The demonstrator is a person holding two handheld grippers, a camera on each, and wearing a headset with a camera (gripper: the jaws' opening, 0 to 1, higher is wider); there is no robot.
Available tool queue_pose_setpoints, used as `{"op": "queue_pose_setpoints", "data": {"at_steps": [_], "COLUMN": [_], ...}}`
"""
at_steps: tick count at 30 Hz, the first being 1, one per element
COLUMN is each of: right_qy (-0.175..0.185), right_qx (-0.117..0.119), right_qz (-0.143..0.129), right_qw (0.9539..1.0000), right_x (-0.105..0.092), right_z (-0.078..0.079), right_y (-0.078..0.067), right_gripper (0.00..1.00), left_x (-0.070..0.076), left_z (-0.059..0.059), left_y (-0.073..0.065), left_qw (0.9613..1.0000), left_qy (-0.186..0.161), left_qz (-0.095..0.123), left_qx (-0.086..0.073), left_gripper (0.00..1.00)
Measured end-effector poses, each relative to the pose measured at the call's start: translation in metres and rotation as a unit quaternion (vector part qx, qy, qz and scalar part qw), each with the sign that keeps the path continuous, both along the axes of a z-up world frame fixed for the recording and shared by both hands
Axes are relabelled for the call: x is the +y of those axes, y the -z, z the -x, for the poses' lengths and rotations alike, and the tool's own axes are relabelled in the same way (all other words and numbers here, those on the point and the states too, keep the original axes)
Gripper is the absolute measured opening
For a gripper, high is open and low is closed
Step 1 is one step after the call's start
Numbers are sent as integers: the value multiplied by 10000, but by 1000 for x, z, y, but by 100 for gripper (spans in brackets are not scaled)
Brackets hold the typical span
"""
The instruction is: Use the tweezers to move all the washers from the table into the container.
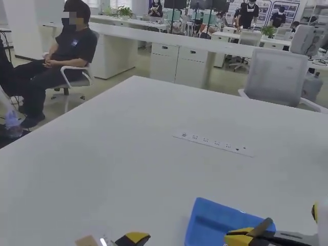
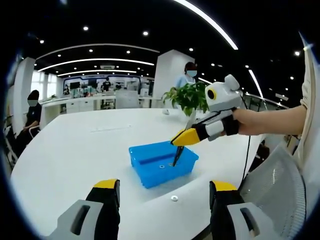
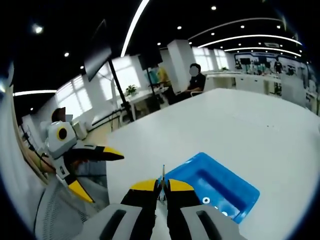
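A blue container [image 2: 145,172] [image 3: 235,185] [image 1: 210,220] stands on the white table [image 1: 128,154]. My right gripper [image 3: 162,186] [image 2: 192,136] [image 1: 251,237] is shut on thin metal tweezers [image 3: 163,172] [image 2: 176,156], whose tips point down into the container. One washer [image 2: 161,167] lies in the container in the left gripper view, and two washers [image 3: 206,200] lie in it in the right gripper view. Another washer [image 2: 174,198] lies on the table just in front of the container. My left gripper [image 2: 165,187] [image 3: 92,167] [image 1: 132,239] is open, held back from the container, with nothing between its jaws.
A socket strip [image 1: 212,143] is set into the table further out. A seated person [image 1: 66,51] is beyond the far left edge and an office chair [image 1: 277,77] at the far right. A potted plant [image 2: 187,97] stands behind the container.
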State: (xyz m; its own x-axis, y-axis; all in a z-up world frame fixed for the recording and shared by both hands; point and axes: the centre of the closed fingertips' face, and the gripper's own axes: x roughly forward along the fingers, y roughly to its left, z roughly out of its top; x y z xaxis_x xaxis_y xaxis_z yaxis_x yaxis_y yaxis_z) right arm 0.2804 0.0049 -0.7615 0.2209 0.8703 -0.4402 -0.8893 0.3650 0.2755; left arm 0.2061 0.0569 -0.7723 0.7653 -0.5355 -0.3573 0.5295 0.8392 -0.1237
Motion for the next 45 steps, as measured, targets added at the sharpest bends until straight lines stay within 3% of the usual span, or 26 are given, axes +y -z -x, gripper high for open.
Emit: {"op": "queue_pose_setpoints", "data": {"at_steps": [7, 13, 19, 28, 35, 45], "right_qy": [1, 168, 353, 216, 179, 72], "right_qx": [-78, 50, 122, 269, 422, 468], "right_qz": [-21, 43, 127, 571, 893, 1118], "right_qw": [10000, 9998, 9992, 9978, 9949, 9926], "right_x": [6, 7, 9, 24, 24, 19], "right_z": [-15, -34, -54, -59, -62, -66], "right_y": [-9, -6, 1, 29, 50, 64], "right_gripper": [3, 3, 3, 3, 3, 3], "left_x": [0, 0, -8, -8, -10, -5], "left_z": [0, 0, 3, 2, 3, 1], "left_y": [0, -1, -7, -7, -5, -6], "left_qw": [10000, 10000, 9996, 9996, 9996, 9997], "left_qy": [-9, 13, 186, 174, 231, 121], "left_qz": [-4, -11, 211, 223, 174, 184], "left_qx": [9, -23, -77, -80, -60, -79], "left_gripper": [73, 73, 73, 73, 73, 73]}}
